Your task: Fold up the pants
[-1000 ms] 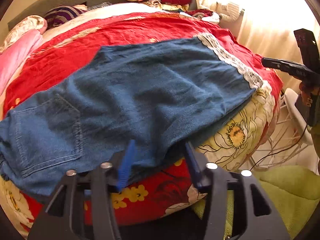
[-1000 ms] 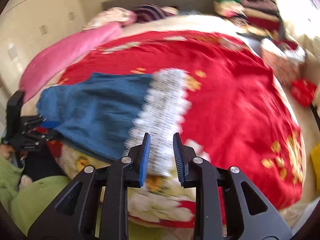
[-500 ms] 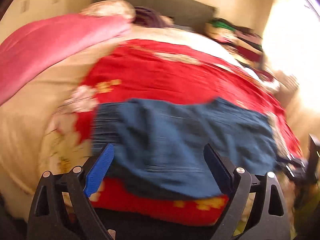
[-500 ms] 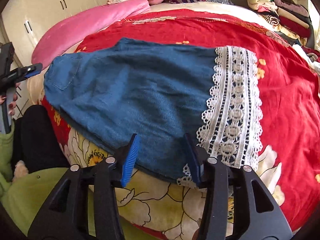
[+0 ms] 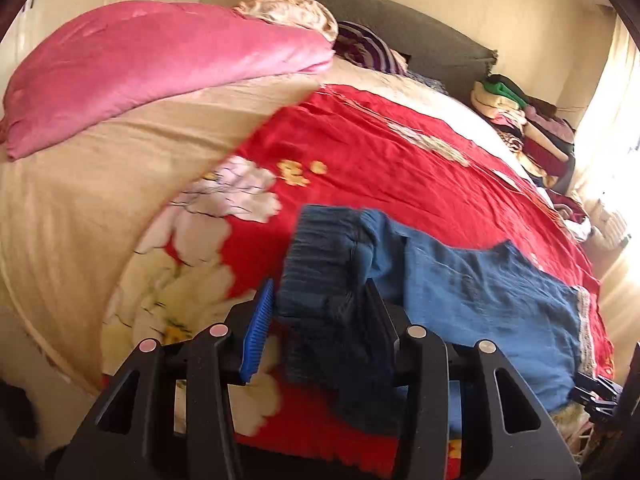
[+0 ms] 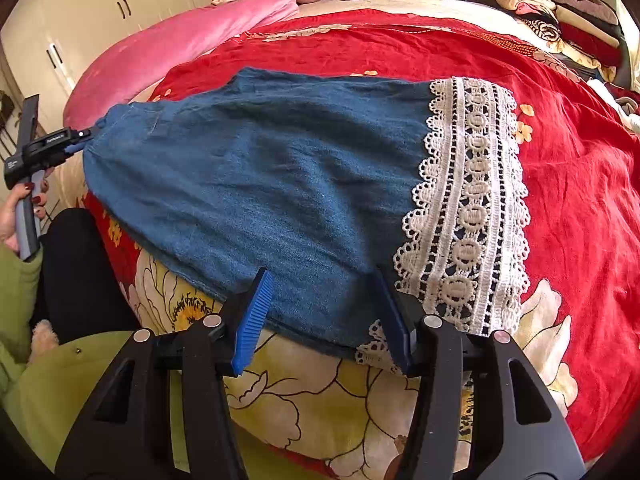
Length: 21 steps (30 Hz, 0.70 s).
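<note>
Blue denim pants point(image 6: 280, 184) with a white lace hem point(image 6: 472, 208) lie across a red flowered bedspread point(image 6: 580, 208). My left gripper point(image 5: 320, 320) has its jaws on either side of the bunched elastic waistband point(image 5: 320, 256), which fills the gap between them. In the right wrist view that gripper point(image 6: 44, 148) sits at the waist end of the pants. My right gripper point(image 6: 324, 316) is open, its fingers straddling the near edge of the pant leg beside the lace. It shows at the far right of the left wrist view point(image 5: 596, 392).
A pink quilt point(image 5: 152, 68) and pillows lie at the head of the bed. A stack of folded clothes point(image 6: 560, 12) sits at the far right corner. White wardrobe doors point(image 6: 112, 12) stand on the left. The person's green sleeve point(image 6: 84, 392) is near the bed edge.
My left gripper has swung from the middle of the pants to the waist end and closed in around the waistband. My right gripper has opened wider and come close to the leg beside the lace.
</note>
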Available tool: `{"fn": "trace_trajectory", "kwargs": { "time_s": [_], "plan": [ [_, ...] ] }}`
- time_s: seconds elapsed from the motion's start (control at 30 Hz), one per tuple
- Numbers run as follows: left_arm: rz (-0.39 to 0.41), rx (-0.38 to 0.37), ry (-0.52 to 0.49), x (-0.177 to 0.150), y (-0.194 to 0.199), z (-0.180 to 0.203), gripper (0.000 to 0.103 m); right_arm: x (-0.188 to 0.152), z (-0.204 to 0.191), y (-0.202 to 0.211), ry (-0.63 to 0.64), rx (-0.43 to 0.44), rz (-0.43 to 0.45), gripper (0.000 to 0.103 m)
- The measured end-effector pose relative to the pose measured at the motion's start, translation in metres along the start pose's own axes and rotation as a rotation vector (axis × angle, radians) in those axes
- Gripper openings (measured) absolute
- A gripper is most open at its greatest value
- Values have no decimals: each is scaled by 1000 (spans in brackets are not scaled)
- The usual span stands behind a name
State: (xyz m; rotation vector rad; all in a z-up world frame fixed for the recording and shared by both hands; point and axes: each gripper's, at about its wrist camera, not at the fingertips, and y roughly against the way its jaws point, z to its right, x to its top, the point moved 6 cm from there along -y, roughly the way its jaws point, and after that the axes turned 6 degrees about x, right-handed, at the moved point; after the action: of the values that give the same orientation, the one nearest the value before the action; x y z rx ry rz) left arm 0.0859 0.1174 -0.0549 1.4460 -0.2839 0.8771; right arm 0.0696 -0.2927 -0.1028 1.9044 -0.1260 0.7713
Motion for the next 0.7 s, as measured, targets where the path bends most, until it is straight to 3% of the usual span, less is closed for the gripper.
{"fn": "trace_trajectory", "kwargs": {
  "time_s": [0.13,0.23,0.33,0.5,0.6,0.7],
  "plan": [
    [-38,6,4,-4,-12,-4,51,0,0,0,5,-2,-4,45],
    [16,15,2,4,8,-2,55,3,-1,8,0,6,12,46],
    [101,8,-63,14,41,17,71,12,-2,20,3,-8,55,49],
    [105,-135,-239,10,61,93,79,33,-5,22,5,-5,93,51],
    [67,-196,-386,-7,49,147,80,40,-9,17,15,6,97,53],
    [-3,-219,-468,-22,23,178,80,38,-11,10,6,18,80,56]
  ]
}}
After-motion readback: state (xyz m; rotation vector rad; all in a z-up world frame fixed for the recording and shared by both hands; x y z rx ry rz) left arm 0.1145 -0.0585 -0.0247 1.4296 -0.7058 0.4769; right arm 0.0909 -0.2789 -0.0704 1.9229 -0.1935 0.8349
